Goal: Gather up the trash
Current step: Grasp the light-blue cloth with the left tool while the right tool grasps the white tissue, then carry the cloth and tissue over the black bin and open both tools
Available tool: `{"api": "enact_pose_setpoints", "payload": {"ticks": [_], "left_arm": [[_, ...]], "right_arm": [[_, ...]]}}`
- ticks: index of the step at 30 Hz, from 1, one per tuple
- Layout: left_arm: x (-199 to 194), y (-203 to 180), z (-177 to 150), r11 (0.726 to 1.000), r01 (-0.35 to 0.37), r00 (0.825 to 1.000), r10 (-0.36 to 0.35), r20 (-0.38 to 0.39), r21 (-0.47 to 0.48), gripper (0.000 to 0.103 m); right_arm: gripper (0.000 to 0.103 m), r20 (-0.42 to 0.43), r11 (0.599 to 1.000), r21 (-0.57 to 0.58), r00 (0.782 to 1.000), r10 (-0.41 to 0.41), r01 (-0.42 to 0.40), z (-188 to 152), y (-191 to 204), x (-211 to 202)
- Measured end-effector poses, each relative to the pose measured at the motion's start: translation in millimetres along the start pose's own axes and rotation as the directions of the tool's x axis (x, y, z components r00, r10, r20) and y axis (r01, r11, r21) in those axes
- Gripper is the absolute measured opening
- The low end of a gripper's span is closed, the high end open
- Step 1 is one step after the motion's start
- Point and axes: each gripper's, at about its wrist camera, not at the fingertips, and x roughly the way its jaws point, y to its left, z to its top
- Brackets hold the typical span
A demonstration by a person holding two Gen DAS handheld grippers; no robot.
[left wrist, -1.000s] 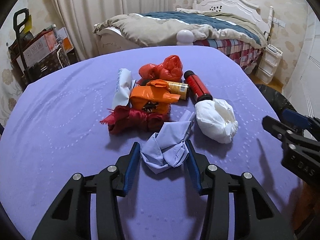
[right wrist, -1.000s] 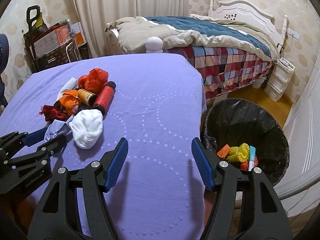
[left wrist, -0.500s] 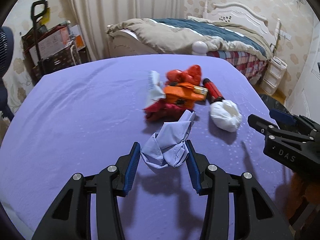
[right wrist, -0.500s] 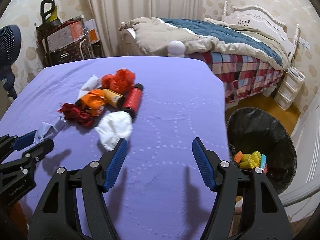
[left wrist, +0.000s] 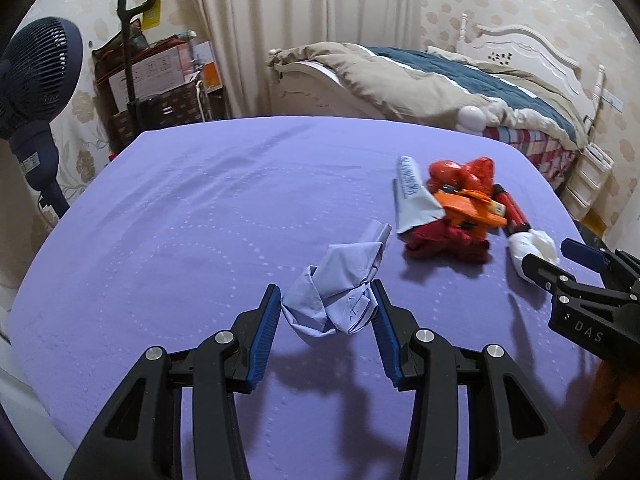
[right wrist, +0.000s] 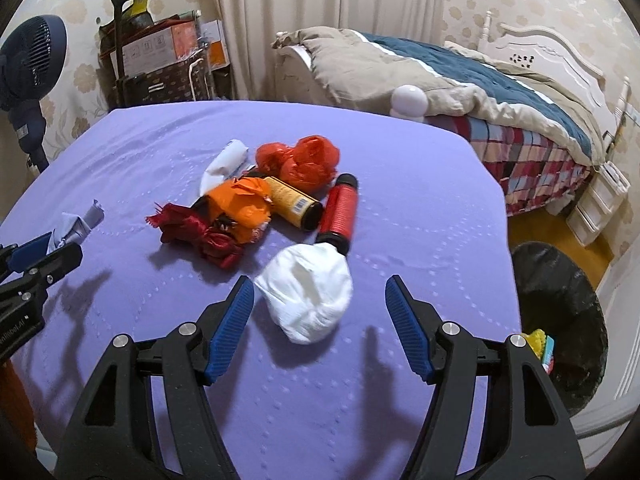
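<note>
My left gripper (left wrist: 324, 300) is shut on a crumpled light-blue paper (left wrist: 340, 280) and holds it above the purple tablecloth (left wrist: 180, 220), where its shadow falls. My right gripper (right wrist: 320, 300) is open. A white crumpled wad (right wrist: 308, 296) shows between its fingers, and the pads do not touch it. Behind the wad lies a pile: a red bottle (right wrist: 340, 210), a yellow can (right wrist: 294, 202), an orange bag (right wrist: 240, 204), a dark red wrapper (right wrist: 196, 232), an orange-red plastic bag (right wrist: 304, 158) and a white packet (right wrist: 224, 164).
A black-lined bin (right wrist: 552, 280) with coloured trash inside stands on the floor off the table's right edge. A bed (right wrist: 460, 68) lies behind the table. A fan (left wrist: 36, 68) and a trolley with boxes (left wrist: 152, 72) stand at the back left.
The left gripper has carried the blue paper up and leftward, away from the pile. The right gripper has swung left from the bin side, and the white wad now sits between its fingers.
</note>
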Motion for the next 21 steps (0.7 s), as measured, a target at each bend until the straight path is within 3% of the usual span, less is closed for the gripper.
{"api": "enact_pose_setpoints", "payload": {"ticks": [4,8,16,21], "left_arm": [[3.5,3.8,0.3,1.000,-0.016,1.000,0.016,0.009,0.000,0.045],[7.9,5.0,1.0,1.000,-0.013,1.000,0.013,0.005,-0.005,0.045],[4.5,-5.1,1.8,1.000,0.012,1.000,-0.012,0.015,-0.008,0.045],[-2.9,-27.1,5.1,0.998,0.066,0.997,-0.066,0.035,0.012,0.045]], "right_arm": [[0.067,-0.011,1.000,-0.014,1.000,-0.007,0.007,1.8,5.0,8.0],[0.044,-0.038,1.000,-0.017,0.999,0.005,-0.006,1.1,5.4,14.0],[0.040,-0.022,1.000,0.000,1.000,0.010,-0.010,-4.0,-3.0,2.6],[0.040,0.007,0.999,0.044,1.000,-0.002,0.002,-5.8,-23.0,-13.5]]}}
